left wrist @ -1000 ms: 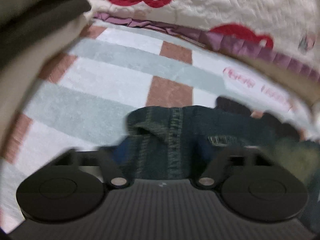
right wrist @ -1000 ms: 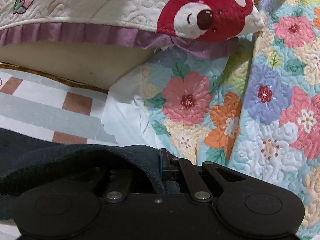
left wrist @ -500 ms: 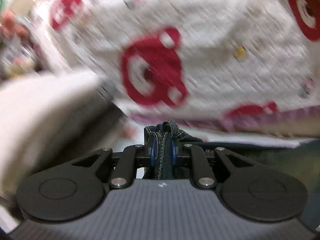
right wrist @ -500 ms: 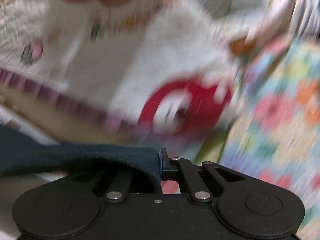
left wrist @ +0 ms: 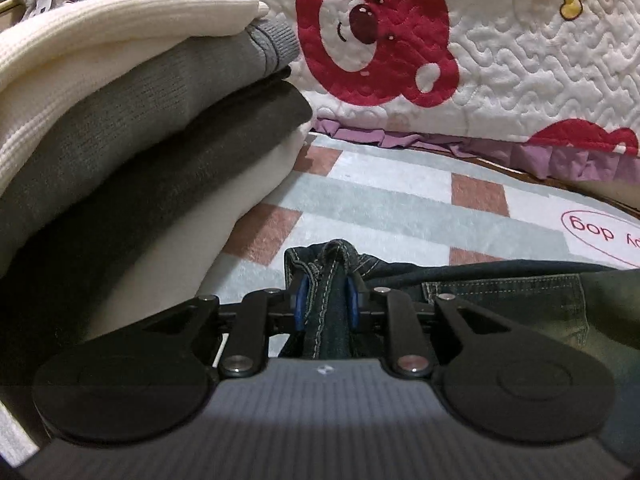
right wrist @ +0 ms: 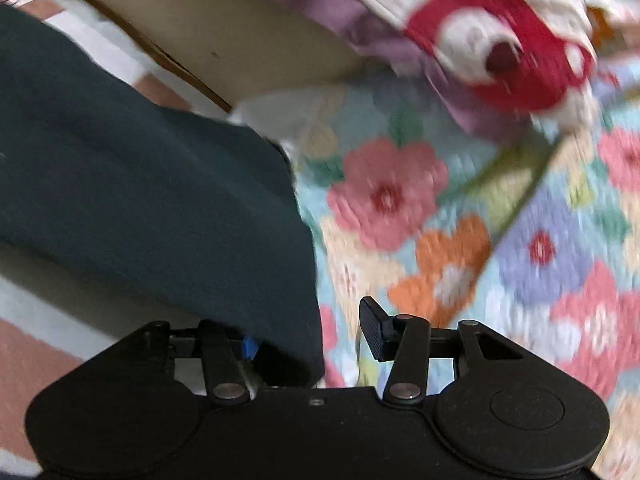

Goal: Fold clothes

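left wrist view: left gripper (left wrist: 325, 296) clenched on stitched seam of dark blue denim jeans (left wrist: 500, 292) lying on checked mat (left wrist: 400, 200). right gripper (right wrist: 310, 340) jaws apart, cloth draped between. keep seam taut, edges aligned.

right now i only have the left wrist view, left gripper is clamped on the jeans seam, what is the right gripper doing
Observer: The right gripper is open, its fingers spread wide. Dark fabric drapes over its left side.
Operator: is it pinching that fabric at all
Observer: No; the right finger stands clear of the cloth, with the floral quilt showing through the gap.
Operator: what's ahead of it
Observer: That floral quilt, and above it the corner of a red bear quilt with a purple ruffle. The view is motion-blurred.
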`<action>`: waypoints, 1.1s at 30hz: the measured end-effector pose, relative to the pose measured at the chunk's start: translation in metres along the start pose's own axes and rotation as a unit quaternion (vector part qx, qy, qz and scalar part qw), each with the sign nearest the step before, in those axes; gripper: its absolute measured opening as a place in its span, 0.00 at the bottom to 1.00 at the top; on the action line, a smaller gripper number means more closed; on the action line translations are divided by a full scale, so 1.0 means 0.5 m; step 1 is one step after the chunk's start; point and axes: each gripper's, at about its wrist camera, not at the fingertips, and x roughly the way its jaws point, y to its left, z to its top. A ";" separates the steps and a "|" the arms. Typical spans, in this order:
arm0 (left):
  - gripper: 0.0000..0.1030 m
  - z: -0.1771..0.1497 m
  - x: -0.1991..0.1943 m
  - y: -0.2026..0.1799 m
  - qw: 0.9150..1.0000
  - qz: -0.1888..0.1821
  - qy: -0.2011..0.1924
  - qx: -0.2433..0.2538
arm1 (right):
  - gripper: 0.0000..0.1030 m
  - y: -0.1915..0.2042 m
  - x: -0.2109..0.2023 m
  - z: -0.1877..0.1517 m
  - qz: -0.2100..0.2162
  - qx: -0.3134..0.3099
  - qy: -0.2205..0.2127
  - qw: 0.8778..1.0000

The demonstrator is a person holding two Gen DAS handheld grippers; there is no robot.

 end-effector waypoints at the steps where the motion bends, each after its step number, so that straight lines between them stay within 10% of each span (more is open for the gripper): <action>1: 0.19 0.000 0.000 0.001 1.000 0.000 -0.001 -0.001 | 0.51 -0.018 0.004 -0.005 0.000 0.026 0.009 1.000; 4: 0.25 -0.001 -0.007 -0.003 1.000 0.005 -0.004 0.004 | 0.51 -0.101 0.016 -0.025 0.006 0.156 0.037 0.987; 6: 0.30 0.005 -0.023 -0.005 1.000 0.006 -0.010 0.007 | 0.55 -0.165 0.024 -0.051 0.017 0.280 0.059 0.958; 11: 0.39 0.021 -0.072 -0.018 0.999 -0.005 -0.033 0.021 | 0.57 -0.243 0.049 -0.178 0.135 0.559 0.094 0.813; 19: 0.49 0.002 -0.132 -0.174 0.982 -0.134 -0.025 0.133 | 0.57 -0.155 0.096 -0.305 0.319 0.747 0.081 0.577; 25: 0.50 -0.050 -0.144 -0.328 0.935 -0.254 0.019 0.247 | 0.57 -0.149 0.113 -0.258 0.338 0.734 0.032 0.588; 28: 0.52 -0.075 -0.148 -0.403 0.902 -0.308 0.040 0.300 | 0.57 -0.161 0.124 -0.240 0.329 0.749 0.000 0.575; 33: 0.53 -0.099 -0.118 -0.479 0.880 -0.339 0.070 0.327 | 0.58 -0.165 0.117 -0.215 0.347 0.744 -0.061 0.568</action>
